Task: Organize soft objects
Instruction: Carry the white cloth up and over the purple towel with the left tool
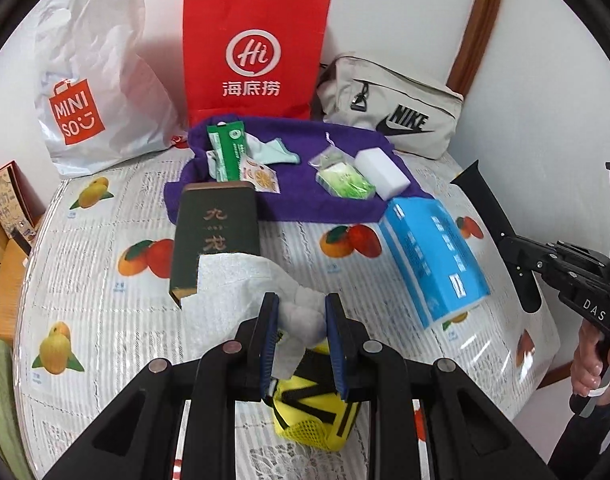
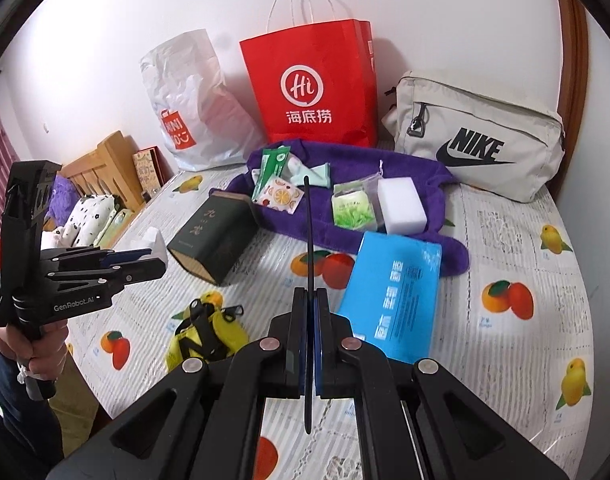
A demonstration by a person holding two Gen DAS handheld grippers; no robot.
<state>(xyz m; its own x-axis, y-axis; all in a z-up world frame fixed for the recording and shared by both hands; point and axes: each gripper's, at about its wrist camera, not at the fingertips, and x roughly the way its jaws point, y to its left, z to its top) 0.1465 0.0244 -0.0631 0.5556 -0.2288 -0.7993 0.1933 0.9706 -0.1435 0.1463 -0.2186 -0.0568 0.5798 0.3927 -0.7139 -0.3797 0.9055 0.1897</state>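
We count three bags at the wall: one white Miniso plastic bag (image 1: 93,92), one red paper bag (image 1: 255,52) and one beige Nike pouch (image 1: 393,112). There is one purple towel (image 1: 289,200), one dark green box (image 1: 217,232), one blue tissue pack (image 1: 433,256), one white sponge block (image 1: 381,172), one yellow mesh pouch (image 1: 317,420) and one white tissue (image 1: 241,280). We see two grippers: left (image 1: 301,320), right (image 2: 309,320).

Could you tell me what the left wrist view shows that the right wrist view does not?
Only the left wrist view: the left gripper clamping a crumpled white tissue between its blue pads.

Only the right wrist view: the wooden headboard, spotted pillow, and a thin black strap in the shut right gripper.

Both: the red paper bag, purple towel, blue tissue pack.
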